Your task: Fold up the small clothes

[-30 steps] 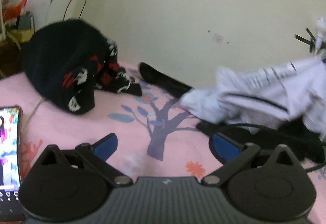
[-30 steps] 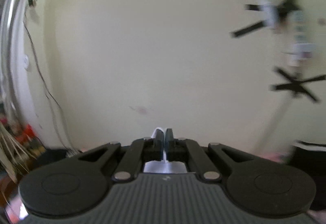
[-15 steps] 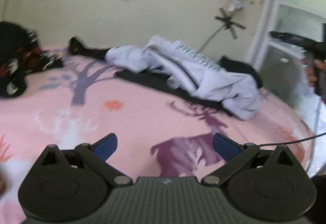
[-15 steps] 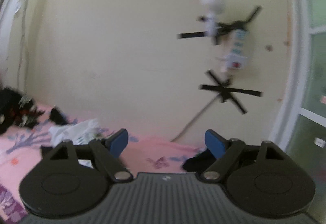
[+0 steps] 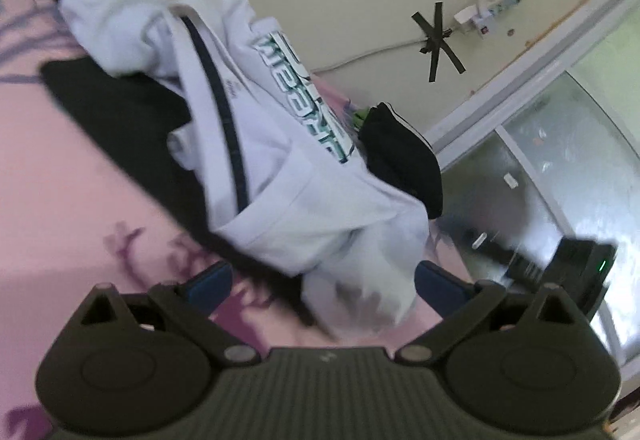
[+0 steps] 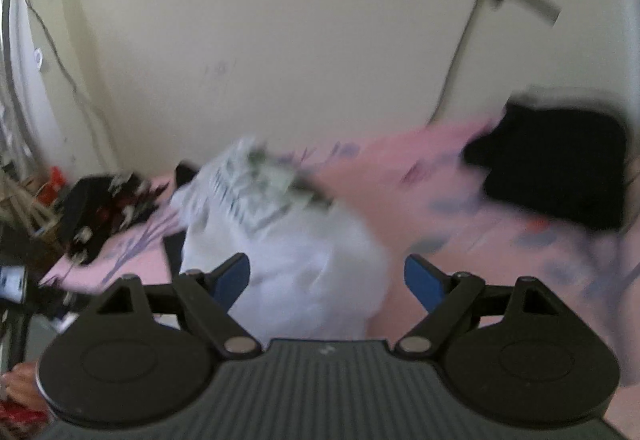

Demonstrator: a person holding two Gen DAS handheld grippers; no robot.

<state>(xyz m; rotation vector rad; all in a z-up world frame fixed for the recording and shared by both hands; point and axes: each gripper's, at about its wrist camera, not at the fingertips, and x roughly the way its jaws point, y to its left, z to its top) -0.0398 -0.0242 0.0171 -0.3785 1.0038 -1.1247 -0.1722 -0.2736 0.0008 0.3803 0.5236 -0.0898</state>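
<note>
A crumpled white garment [image 5: 256, 128] with green lettering and a dark stripe lies on the pink printed bedsheet [image 5: 60, 180], partly over a black garment [image 5: 132, 124]. My left gripper [image 5: 322, 282] is open, its blue-padded fingers on either side of the white garment's near end. In the right wrist view the same white garment [image 6: 288, 240] lies just ahead of my right gripper [image 6: 326, 278], which is open with its fingers close to the cloth. The view is blurred.
A folded black garment [image 5: 400, 160] lies by the wall behind the white one, also in the right wrist view [image 6: 560, 168]. A black patterned clothes pile [image 6: 104, 208] sits far left. A power strip [image 5: 486, 10] is taped to the wall. A window [image 5: 560, 168] stands at right.
My right gripper opened from shut and swung down from the wall toward the bed. My left gripper turned right and closed in on the white garment, staying open.
</note>
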